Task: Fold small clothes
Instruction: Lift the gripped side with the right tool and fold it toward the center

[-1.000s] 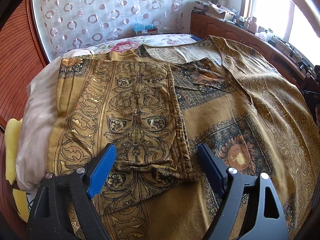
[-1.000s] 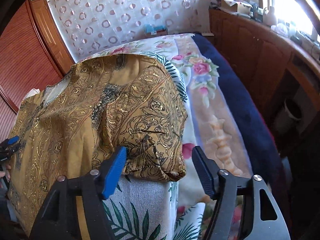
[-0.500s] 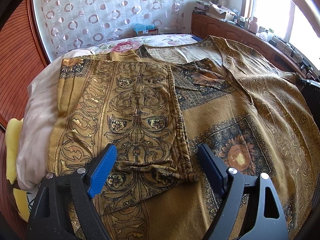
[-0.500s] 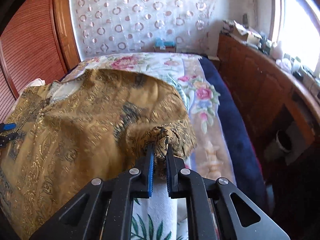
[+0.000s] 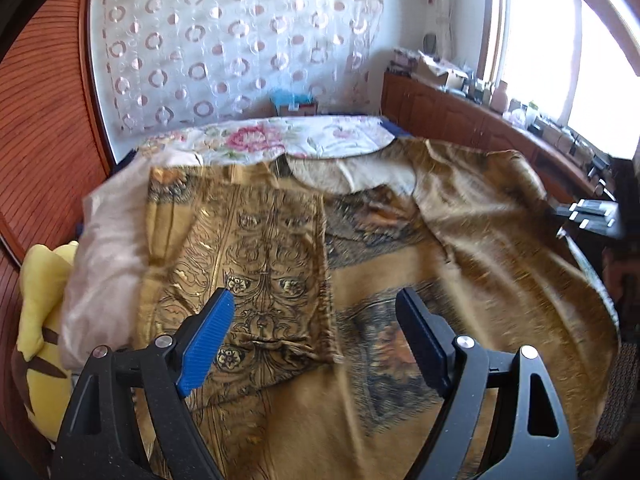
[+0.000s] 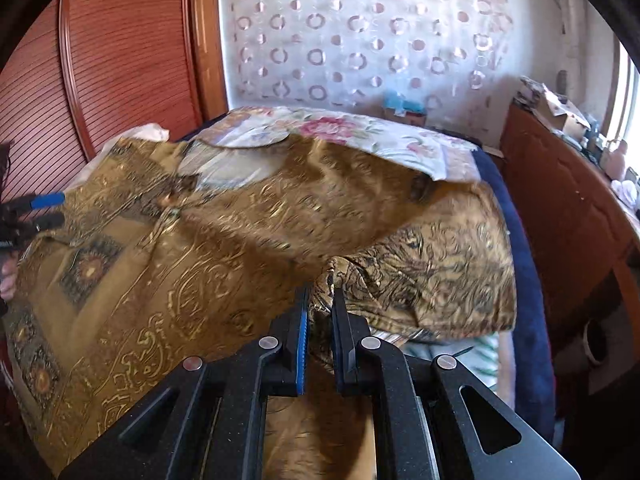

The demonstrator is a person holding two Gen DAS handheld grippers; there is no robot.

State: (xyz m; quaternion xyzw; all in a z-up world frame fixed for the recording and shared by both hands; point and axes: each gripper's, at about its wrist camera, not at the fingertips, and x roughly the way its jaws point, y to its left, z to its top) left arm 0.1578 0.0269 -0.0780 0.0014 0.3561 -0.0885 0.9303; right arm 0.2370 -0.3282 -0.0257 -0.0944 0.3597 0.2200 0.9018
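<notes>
A gold-brown patterned garment (image 5: 400, 256) lies spread over the bed. Its left part (image 5: 248, 256) is folded inward over the body. My left gripper (image 5: 316, 320) is open and empty, hovering above that folded flap. My right gripper (image 6: 319, 304) is shut on the garment's right sleeve edge (image 6: 432, 272) and holds it lifted over the garment (image 6: 160, 272). The right gripper also shows at the right edge of the left wrist view (image 5: 588, 216). The left gripper shows at the left edge of the right wrist view (image 6: 36, 212).
A floral bedsheet (image 5: 280, 140) covers the bed's far end. A pale pillow (image 5: 104, 264) and a yellow plush toy (image 5: 40, 288) lie at the left. A wooden cabinet (image 6: 568, 216) runs along the right, with a dark blue blanket (image 6: 524, 280) beside it.
My right gripper closed on the sleeve edge and has lifted it up and leftward over the garment. My left gripper has risen and pulled back slightly, still open.
</notes>
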